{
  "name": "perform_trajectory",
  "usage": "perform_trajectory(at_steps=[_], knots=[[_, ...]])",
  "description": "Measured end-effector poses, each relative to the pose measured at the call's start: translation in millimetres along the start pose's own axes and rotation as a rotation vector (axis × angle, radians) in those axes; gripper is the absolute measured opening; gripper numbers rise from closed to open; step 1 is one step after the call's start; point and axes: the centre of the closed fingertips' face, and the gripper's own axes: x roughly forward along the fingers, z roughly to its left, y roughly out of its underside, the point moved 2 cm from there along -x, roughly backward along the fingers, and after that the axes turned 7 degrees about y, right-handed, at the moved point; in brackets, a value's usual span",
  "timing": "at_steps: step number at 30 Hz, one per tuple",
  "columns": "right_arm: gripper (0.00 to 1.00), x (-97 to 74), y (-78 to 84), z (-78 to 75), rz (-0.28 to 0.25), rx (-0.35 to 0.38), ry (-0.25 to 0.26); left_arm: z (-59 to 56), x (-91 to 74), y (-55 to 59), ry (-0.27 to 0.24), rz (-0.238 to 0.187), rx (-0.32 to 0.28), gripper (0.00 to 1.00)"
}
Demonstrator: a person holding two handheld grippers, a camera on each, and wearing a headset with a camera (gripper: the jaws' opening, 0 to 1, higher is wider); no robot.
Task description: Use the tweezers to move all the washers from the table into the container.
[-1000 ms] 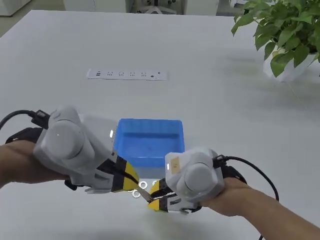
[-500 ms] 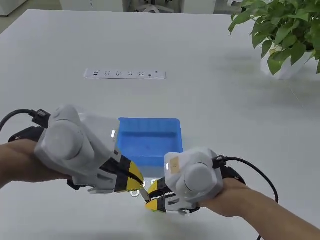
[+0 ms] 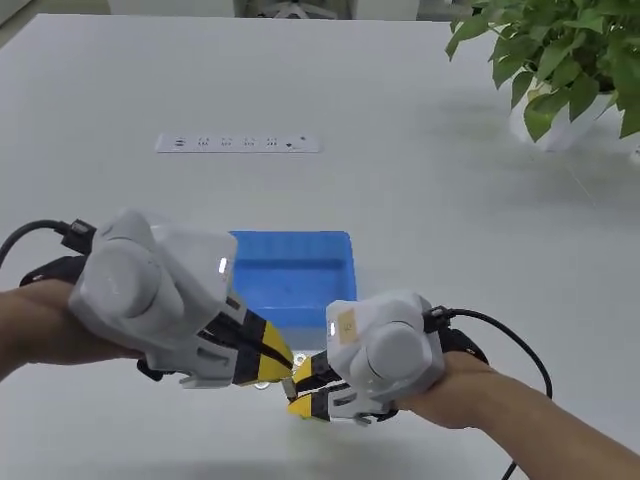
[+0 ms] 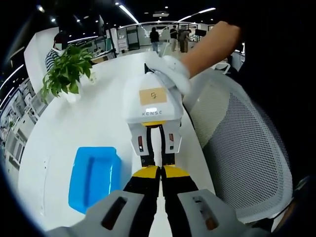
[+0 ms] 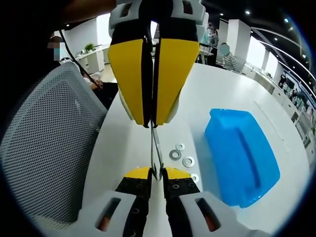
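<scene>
Yellow pads are pressing on thin steel here: your right claw (image 5: 157, 174) is pinching down narrow on one end of the tweezers (image 5: 154, 145). Your left claw (image 5: 150, 122), coming in head-on from the opposite side, is clamping just as narrowly on the other end, so the tool is bridging the two in a straight line. That nose-to-nose hold reads as a re-seating: you are probably bracing the tweezers with one claw so the other can take a squarer bite, leaving the points free to open and close. Which end is carrying the points I cannot tell. Nothing is sitting between the blades, so no pick is under way yet. In the right gripper view, four washers (image 5: 175, 154) are lying flat on the white worktop (image 5: 207, 94) just beside the tool, in a loose cluster between it and the blue container (image 5: 242, 158). Working that close is sensible, since each carry is going to be short once the grip is settled. The container is standing open-side up near the washers, with its near wall facing you; whether anything is lying inside it is too faint to tell. Further out, a mesh chair (image 5: 44, 148) is standing at the worktop's edge behind your hands. A power strip (image 3: 237, 143) and a potted plant (image 3: 560, 60) are sitting well apart from the job on the far side.
</scene>
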Motion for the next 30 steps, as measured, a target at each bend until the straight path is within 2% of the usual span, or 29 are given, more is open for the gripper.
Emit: perform_trajectory(at_steps=[7,14,30], knots=[[0.11,-0.2,0.1,-0.1,-0.002,0.004,0.003,0.5,3.8,1.7,0.006,-0.007,-0.001,0.05],[0.12,-0.9,0.6,-0.1,-0.005,0.014,0.007,0.1,5.4,0.8,0.01,-0.033,-0.005,0.05],[0.14,-2.2,-3.2,-3.9,-0.005,0.003,0.018,0.0,1.4,-0.4,0.007,-0.017,0.012,0.05]])
